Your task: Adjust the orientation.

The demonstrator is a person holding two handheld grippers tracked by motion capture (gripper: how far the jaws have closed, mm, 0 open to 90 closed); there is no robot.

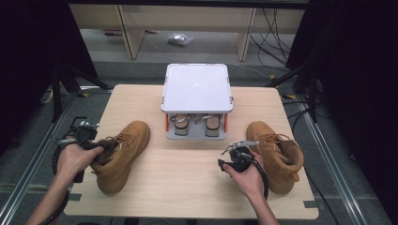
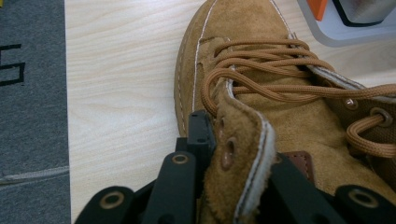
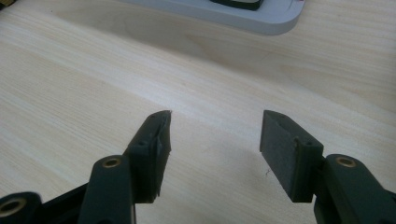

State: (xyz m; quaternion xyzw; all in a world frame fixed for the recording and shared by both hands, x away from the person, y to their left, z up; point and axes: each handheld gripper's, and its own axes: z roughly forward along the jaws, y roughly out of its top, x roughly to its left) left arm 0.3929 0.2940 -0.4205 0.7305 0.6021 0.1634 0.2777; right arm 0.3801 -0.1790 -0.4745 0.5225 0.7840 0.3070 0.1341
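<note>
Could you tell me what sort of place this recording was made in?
Probably a lab or data-collection workspace, not a home: a bare wooden table framed by black curtains, loose cables on the floor, and staged props, two tan boots and a small grey shoe rack.

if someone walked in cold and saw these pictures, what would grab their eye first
Most likely the two tan suede boots on the wooden table: the left boot lies near the left edge, and the left gripper is clamped on its collar flap, while the right boot sits untouched by the right edge. Next comes the grey two-tier rack at the far middle, with a pair of shoes underneath. The right gripper hangs open over bare wood.
</note>
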